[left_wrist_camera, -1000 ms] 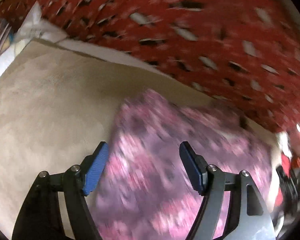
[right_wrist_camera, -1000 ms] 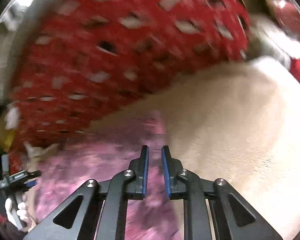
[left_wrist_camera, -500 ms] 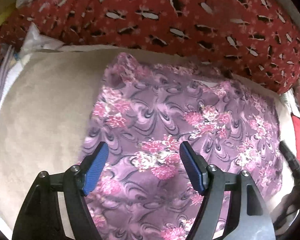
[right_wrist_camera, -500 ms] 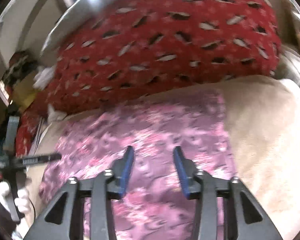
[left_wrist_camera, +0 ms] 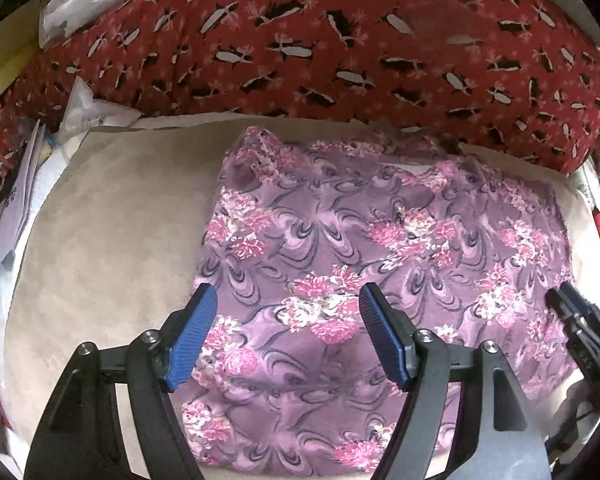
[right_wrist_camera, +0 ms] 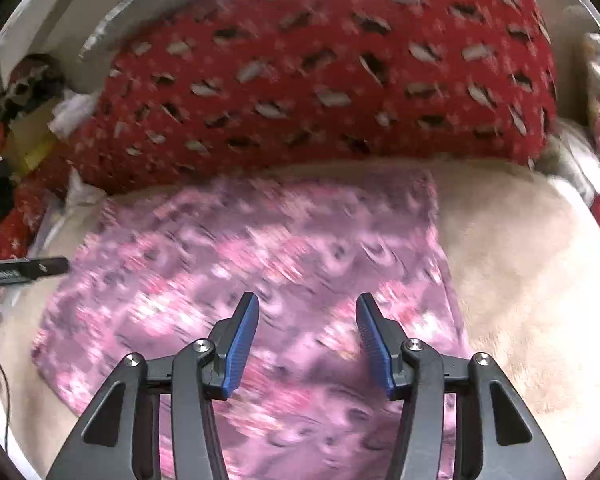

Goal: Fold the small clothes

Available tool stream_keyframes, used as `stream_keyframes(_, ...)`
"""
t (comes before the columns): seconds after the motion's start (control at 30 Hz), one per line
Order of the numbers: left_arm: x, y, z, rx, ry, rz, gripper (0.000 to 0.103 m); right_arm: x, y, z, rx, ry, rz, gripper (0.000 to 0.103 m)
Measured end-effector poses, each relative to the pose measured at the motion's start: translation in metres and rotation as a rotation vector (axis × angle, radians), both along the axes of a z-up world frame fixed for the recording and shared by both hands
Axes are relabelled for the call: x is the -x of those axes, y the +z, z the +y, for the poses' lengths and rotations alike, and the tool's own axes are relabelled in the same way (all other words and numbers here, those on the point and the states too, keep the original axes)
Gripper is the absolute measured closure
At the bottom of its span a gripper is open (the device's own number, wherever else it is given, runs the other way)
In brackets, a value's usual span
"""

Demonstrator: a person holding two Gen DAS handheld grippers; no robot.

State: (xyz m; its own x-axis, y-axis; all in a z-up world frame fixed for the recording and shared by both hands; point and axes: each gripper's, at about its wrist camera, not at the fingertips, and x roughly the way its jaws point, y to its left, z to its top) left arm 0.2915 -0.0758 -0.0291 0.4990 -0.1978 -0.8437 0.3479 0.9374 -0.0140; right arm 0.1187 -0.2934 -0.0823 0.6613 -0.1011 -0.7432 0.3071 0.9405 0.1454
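Purple-and-pink floral fabric garment point(left_wrist_camera: 384, 264) lies spread flat on the beige plush surface point(left_wrist_camera: 108, 240), its far edge against the red patterned cushion point(left_wrist_camera: 340, 40). Left gripper point(left_wrist_camera: 288, 336) and right gripper point(right_wrist_camera: 306, 336) hang above it, jaws wide apart, holding nothing. Risks: thin cloth probably slips or bunches at the rumpled far corner if a jaw pinches one layer only; the right view is blurred, so edge alignment is uncertain.
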Motion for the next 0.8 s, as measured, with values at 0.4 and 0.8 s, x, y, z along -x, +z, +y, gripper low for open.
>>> stream_keyframes(0.4, -0.04, -0.01, 0.071, 0.199, 0.094, 0.201, 0.03, 0.033, -0.007, -0.004, 0.023, 0.081, -0.089, 0.037)
stream_keyframes(0.8, -0.045, -0.065, 0.063, 0.281, 0.077, 0.419, 0.023, 0.028, -0.013, 0.014, 0.099, 0.117, -0.085, 0.018)
